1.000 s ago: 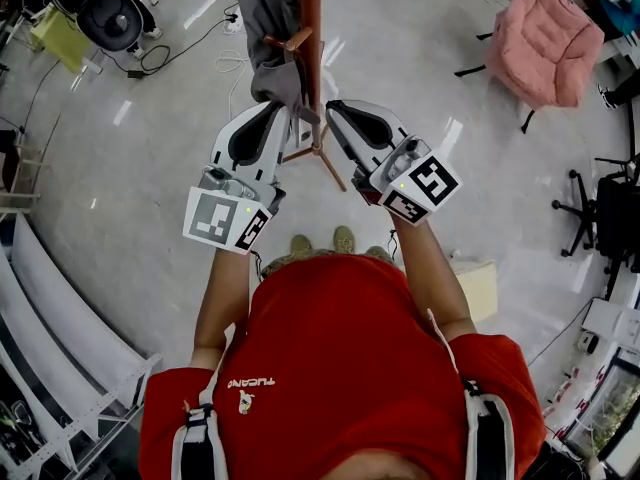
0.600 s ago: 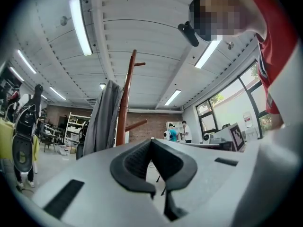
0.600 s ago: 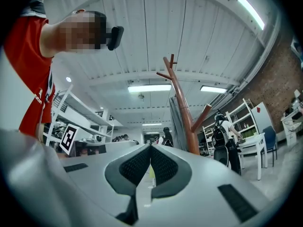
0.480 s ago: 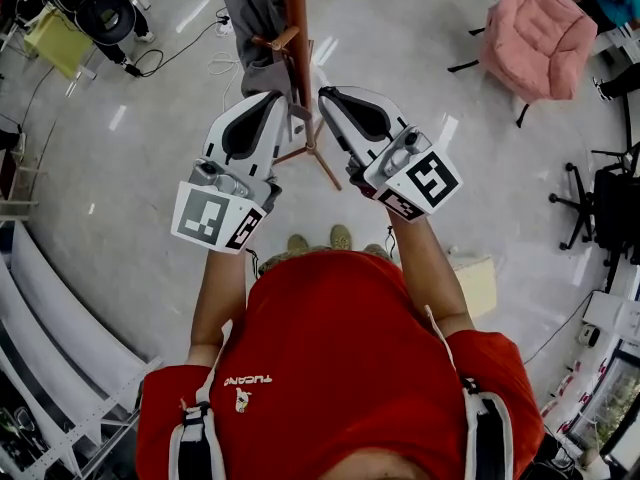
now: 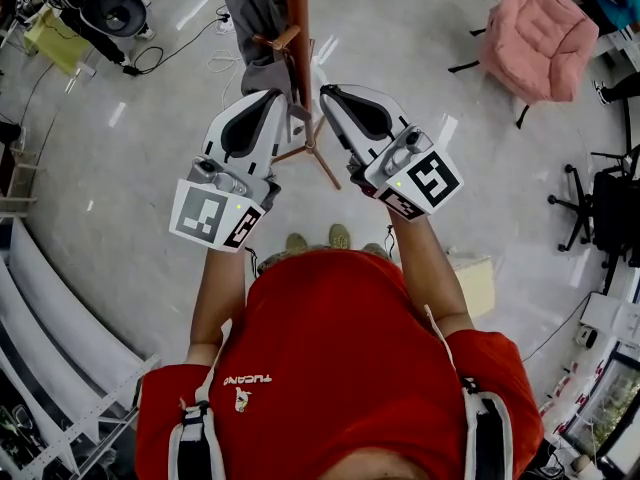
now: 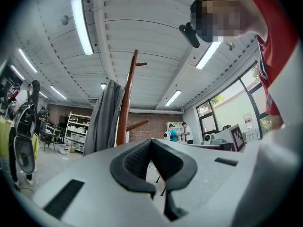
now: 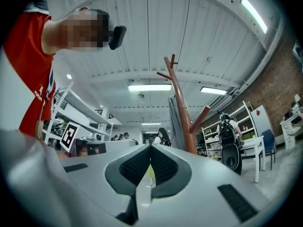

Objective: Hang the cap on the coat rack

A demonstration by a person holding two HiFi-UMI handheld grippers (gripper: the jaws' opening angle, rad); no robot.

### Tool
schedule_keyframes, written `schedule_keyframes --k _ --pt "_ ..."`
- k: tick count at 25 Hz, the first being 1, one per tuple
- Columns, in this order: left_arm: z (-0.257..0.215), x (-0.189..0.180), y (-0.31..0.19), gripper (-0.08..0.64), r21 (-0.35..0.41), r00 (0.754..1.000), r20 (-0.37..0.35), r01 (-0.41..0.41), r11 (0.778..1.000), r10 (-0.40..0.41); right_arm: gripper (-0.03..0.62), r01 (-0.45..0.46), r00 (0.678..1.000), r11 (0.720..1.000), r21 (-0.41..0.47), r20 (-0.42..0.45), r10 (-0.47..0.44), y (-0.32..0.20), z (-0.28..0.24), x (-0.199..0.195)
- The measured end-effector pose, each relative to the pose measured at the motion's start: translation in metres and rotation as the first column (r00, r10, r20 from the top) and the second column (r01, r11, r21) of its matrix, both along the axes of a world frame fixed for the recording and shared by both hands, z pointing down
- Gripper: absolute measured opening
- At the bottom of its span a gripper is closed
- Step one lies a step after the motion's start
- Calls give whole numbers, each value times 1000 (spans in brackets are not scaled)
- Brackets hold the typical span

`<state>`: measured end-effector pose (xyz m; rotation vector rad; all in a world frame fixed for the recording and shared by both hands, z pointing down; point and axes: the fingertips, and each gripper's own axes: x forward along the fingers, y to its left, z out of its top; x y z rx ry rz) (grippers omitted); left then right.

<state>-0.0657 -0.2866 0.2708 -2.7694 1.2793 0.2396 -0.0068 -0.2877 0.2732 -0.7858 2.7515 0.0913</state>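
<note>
A brown wooden coat rack [image 5: 296, 28] stands right in front of me, with a grey cloth [image 5: 250, 8] hanging down its left side. The cloth's lower end bunches by a peg [image 5: 281, 40]. I cannot make out a cap as such. My left gripper [image 5: 283, 98] and right gripper [image 5: 325, 93] are raised side by side, tips close to the pole on either side. Both are shut with nothing between the jaws. The left gripper view shows the pole [image 6: 125, 112] and cloth [image 6: 105, 122] beyond the closed left gripper [image 6: 151, 141]. The right gripper view shows the pole [image 7: 182, 112] beyond the closed right gripper [image 7: 150, 148].
A pink armchair [image 5: 540, 33] stands at the upper right and a black office chair [image 5: 610, 208] at the right edge. Another black seat [image 5: 110, 8] and floor cables [image 5: 170, 53] lie upper left. White shelving [image 5: 60, 338] curves along the left. People stand in the background.
Both grippers have shifted slightly up and to the left, closer to the rack pole. Over the last half second hardly anything has moved.
</note>
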Motion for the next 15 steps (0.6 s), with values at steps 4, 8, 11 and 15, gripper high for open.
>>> schedule_keyframes --k 4,8,11,15 --pt "1 0 2 8 -4 1000 4 -1 1000 1 23 4 1000 1000 -5 -3 -4 2 1 -1" --pt "2 -2 3 8 -8 1000 8 -3 1000 3 23 2 1000 1000 -9 -6 -2 2 3 -2" --pt "3 -3 4 8 -9 1000 9 -4 1000 4 23 0 1000 1000 -11 -6 0 2 3 -2" --pt "2 -2 4 8 -11 1000 13 -6 1000 6 23 2 1000 1000 -11 -4 -3 3 2 -1"
